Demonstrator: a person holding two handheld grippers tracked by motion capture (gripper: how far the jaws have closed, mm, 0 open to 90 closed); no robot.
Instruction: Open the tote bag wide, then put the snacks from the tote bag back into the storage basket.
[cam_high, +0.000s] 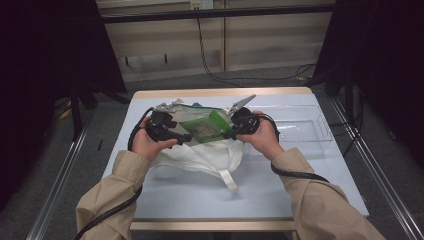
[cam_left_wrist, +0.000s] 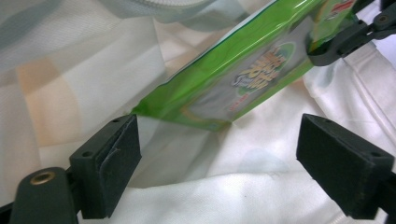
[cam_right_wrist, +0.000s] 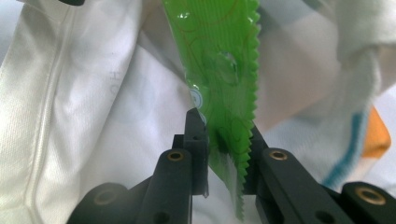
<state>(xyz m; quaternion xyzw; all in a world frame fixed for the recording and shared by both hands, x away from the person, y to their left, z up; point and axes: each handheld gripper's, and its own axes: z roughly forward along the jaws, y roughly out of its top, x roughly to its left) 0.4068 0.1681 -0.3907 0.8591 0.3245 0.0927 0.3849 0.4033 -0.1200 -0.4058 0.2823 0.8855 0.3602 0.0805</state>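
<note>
One surface (cam_high: 210, 195) carries one white cloth bag (cam_high: 200, 155) near its far middle and one clear tray (cam_high: 305, 131) at its far right edge. One green packet (cam_high: 205, 127) hangs above the bag's mouth. The right tool (cam_right_wrist: 224, 144) pinches its serrated edge; the left tool (cam_left_wrist: 219, 154) stands wide, touching nothing.

A bright green packet (cam_right_wrist: 219, 70) with a zigzag edge lies on a white cloth bag (cam_high: 200, 155); the worktop (cam_high: 200, 200) is pale blue.
</note>
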